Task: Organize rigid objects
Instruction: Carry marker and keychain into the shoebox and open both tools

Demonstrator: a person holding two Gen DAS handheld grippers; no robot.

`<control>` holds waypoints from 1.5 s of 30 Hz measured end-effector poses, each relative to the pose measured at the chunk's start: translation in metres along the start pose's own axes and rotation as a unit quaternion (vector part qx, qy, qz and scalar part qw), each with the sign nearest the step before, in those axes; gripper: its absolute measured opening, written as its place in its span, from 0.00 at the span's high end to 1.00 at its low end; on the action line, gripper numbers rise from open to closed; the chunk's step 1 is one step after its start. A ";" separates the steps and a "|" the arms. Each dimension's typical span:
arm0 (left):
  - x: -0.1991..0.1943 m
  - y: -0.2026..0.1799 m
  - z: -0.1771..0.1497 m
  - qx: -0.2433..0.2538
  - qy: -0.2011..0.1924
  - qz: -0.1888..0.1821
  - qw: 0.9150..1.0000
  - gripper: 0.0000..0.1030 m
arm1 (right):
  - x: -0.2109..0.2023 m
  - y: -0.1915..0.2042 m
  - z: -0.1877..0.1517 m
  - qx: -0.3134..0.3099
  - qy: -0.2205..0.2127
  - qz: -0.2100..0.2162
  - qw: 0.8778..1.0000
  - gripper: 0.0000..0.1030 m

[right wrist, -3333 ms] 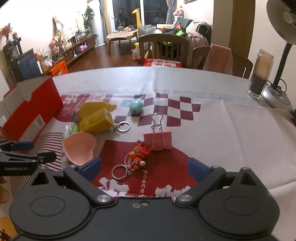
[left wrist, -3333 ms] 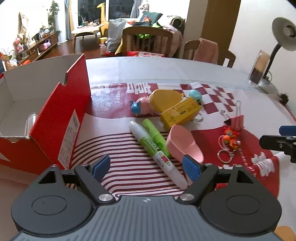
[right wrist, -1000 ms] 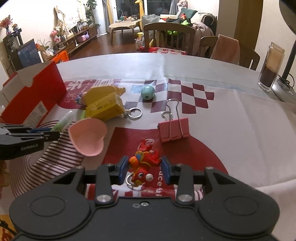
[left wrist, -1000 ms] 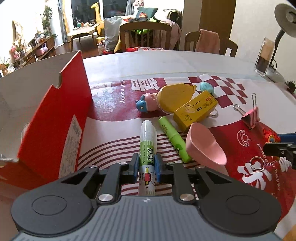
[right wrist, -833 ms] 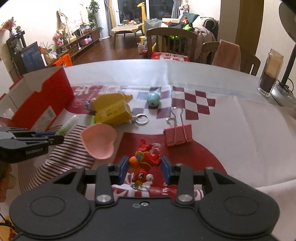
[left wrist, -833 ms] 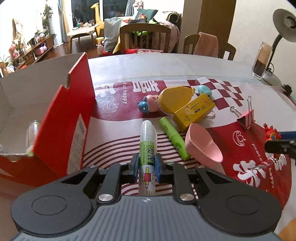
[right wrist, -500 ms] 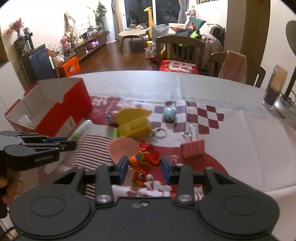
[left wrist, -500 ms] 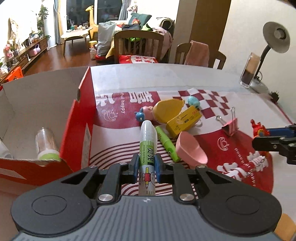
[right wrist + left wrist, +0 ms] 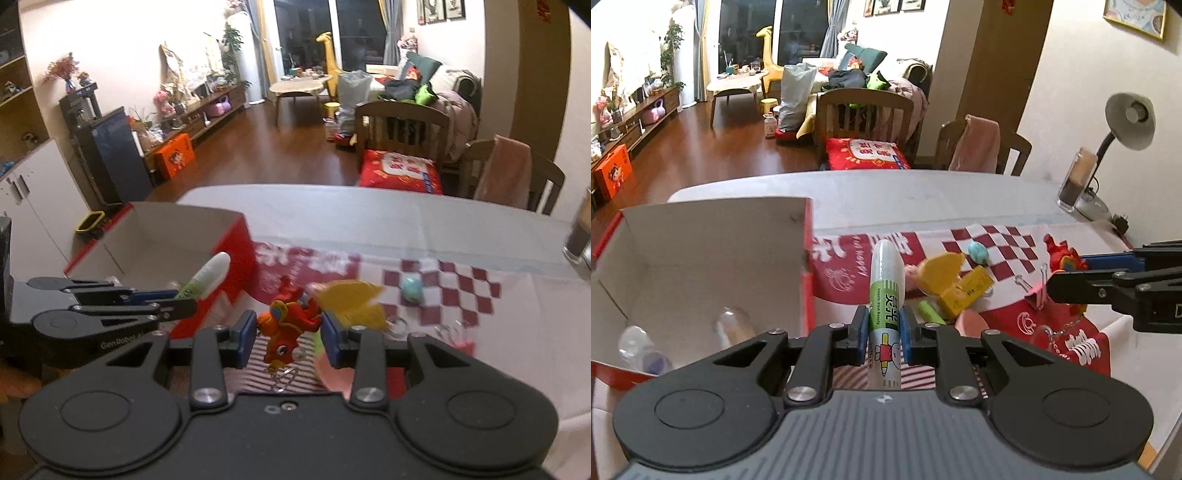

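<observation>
My left gripper [image 9: 884, 328] is shut on a white and green glue pen [image 9: 885, 295], held above the table beside the red cardboard box [image 9: 701, 258]. My right gripper [image 9: 289, 334] is shut on a red and orange dragon keychain [image 9: 286, 325] whose ring [image 9: 282, 380] dangles below. The keychain also shows in the left wrist view [image 9: 1063, 256], and the pen in the right wrist view [image 9: 207, 277]. The box [image 9: 166, 240] is open and holds a few clear small bottles [image 9: 731, 325].
On the red and white cloth [image 9: 997, 240] lie a yellow toy [image 9: 942, 269], a yellow box [image 9: 964, 291], a teal egg [image 9: 979, 253], a green marker [image 9: 929, 310], a pink scoop [image 9: 971, 323] and a pink binder clip [image 9: 1036, 295]. A lamp [image 9: 1126, 125] and jar [image 9: 1075, 181] stand far right.
Both grippers closed on their objects earlier and have since risen higher above the table. The right gripper has swung left toward the box with the keychain.
</observation>
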State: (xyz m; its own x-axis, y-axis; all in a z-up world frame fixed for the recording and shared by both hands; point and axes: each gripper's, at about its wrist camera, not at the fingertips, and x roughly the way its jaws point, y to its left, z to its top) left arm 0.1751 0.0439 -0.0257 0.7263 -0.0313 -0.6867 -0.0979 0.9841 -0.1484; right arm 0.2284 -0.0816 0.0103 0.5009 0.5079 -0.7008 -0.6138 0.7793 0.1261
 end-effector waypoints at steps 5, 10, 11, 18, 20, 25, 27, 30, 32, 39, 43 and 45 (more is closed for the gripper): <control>-0.015 0.031 0.010 -0.002 -0.009 0.007 1.000 0.83 | 0.014 0.033 0.018 -0.018 -0.006 0.010 1.000 0.64; -0.028 0.071 0.018 -0.005 -0.020 0.024 0.999 0.83 | 0.031 0.066 0.035 -0.035 -0.009 0.017 0.999 0.64; -0.030 0.078 0.019 -0.006 -0.022 0.028 0.999 0.83 | 0.036 0.072 0.038 -0.038 -0.009 0.018 0.999 0.64; -0.035 0.136 0.031 -0.009 -0.033 0.056 0.998 0.83 | 0.069 0.113 0.052 -0.059 -0.002 0.023 0.998 0.64; -0.033 0.150 0.034 -0.004 -0.035 0.065 0.997 0.83 | 0.079 0.121 0.055 -0.063 0.002 0.020 0.998 0.64; -0.017 0.185 0.038 -0.002 -0.027 0.085 0.996 0.83 | 0.107 0.143 0.055 -0.081 0.018 0.013 0.996 0.64; -0.007 0.197 0.039 -0.002 -0.018 0.089 0.996 0.83 | 0.119 0.151 0.053 -0.088 0.027 0.013 0.996 0.64; 0.006 0.209 0.037 0.009 -0.006 0.098 0.995 0.83 | 0.138 0.161 0.050 -0.093 0.041 0.017 0.995 0.64; 0.017 0.217 0.037 0.011 0.005 0.102 0.995 0.83 | 0.150 0.169 0.048 -0.101 0.051 0.021 0.993 0.64; 0.050 0.236 0.040 0.003 0.039 0.109 0.993 0.83 | 0.193 0.194 0.035 -0.126 0.089 0.022 0.988 0.65; 0.069 0.241 0.040 -0.004 0.066 0.098 0.993 0.83 | 0.211 0.201 0.032 -0.121 0.112 0.026 0.986 0.65; 0.075 0.242 0.039 -0.002 0.077 0.095 0.993 0.83 | 0.218 0.202 0.030 -0.118 0.125 0.030 0.985 0.65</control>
State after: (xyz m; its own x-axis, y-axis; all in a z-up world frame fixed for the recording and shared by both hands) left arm 0.2325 0.2862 -0.0857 0.5826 0.1286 -0.8025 -0.2263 0.9740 -0.0082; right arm 0.2319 0.1978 -0.0958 0.3114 0.4216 -0.8516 -0.7773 0.6285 0.0270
